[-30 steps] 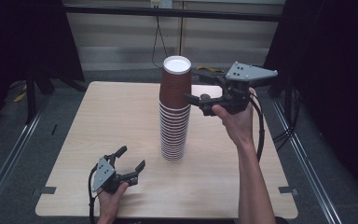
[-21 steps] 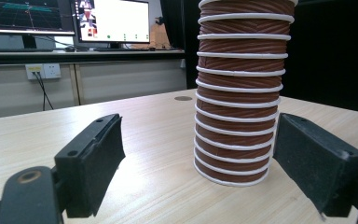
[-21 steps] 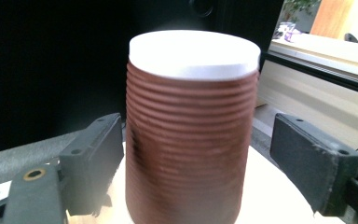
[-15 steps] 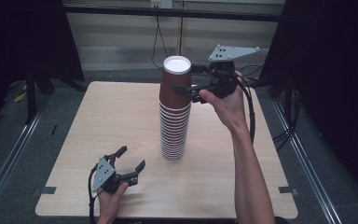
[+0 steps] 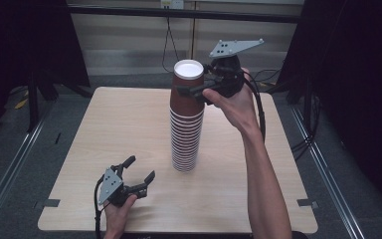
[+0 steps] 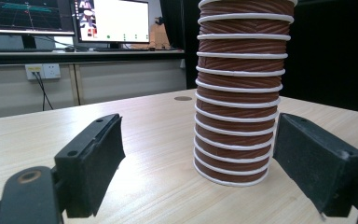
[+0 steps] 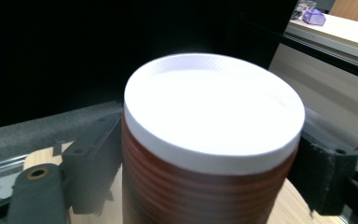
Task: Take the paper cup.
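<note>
A tall stack of brown ribbed paper cups (image 5: 185,134) with white rims stands upside down at the table's middle. My right gripper (image 5: 193,85) is level with the top cup (image 5: 188,92), which has a white base. In the right gripper view the top cup (image 7: 209,130) sits between the black pads (image 7: 95,163), which touch its sides; the jaws have just been closing on it. My left gripper (image 5: 140,168) rests near the front left of the table, open and holding nothing. In the left gripper view the stack (image 6: 240,102) stands ahead, beyond the jaws.
The wooden table (image 5: 104,124) has bare surface around the stack. Black frame posts (image 5: 32,89) stand at the left and a dark curtain hangs at the right. Monitors (image 6: 107,21) sit on a counter beyond the table.
My right gripper has moved left and up from beside the stack until its jaws enclose the top cup. The left gripper has stayed where it was.
</note>
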